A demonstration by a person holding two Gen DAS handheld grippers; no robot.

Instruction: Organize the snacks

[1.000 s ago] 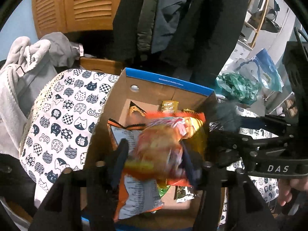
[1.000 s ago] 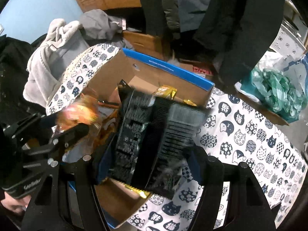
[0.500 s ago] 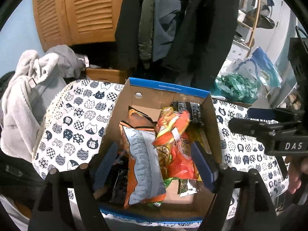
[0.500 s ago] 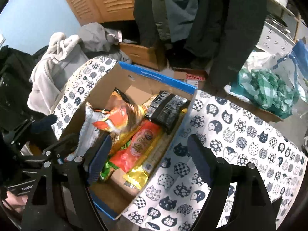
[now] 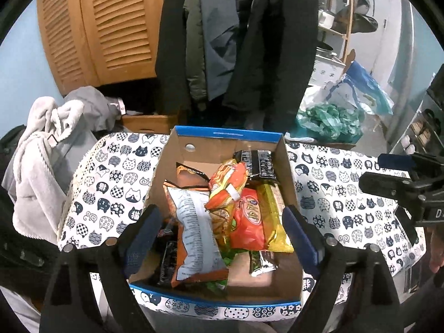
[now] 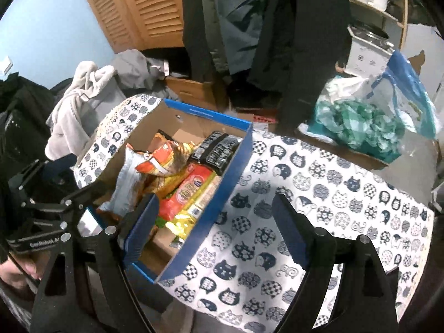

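Note:
A cardboard box with a blue rim [image 5: 227,133] [image 6: 238,166] stands on the cat-print tablecloth and holds several snack packs. On top lie an orange snack bag [image 5: 226,187] [image 6: 155,163], a black pack [image 5: 256,162] [image 6: 217,148] at the far right corner, a red and yellow pack [image 5: 249,223] [image 6: 186,194] and a grey-backed orange bag [image 5: 194,227] [image 6: 126,186]. My left gripper [image 5: 220,236] is open and empty above the box's near side. My right gripper [image 6: 213,230] is open and empty over the box's right wall.
The cat-print tablecloth [image 6: 319,202] [image 5: 111,183] stretches right of the box. Grey clothes [image 5: 47,149] lie at the left. Coats [image 5: 236,41] hang behind the table. A green bag [image 6: 360,122] and a blue plastic bag [image 6: 408,94] sit at the back right.
Both grippers opened and let go: the orange snack bag and the black pack dropped into the box. Both grippers then pulled back and up from the box.

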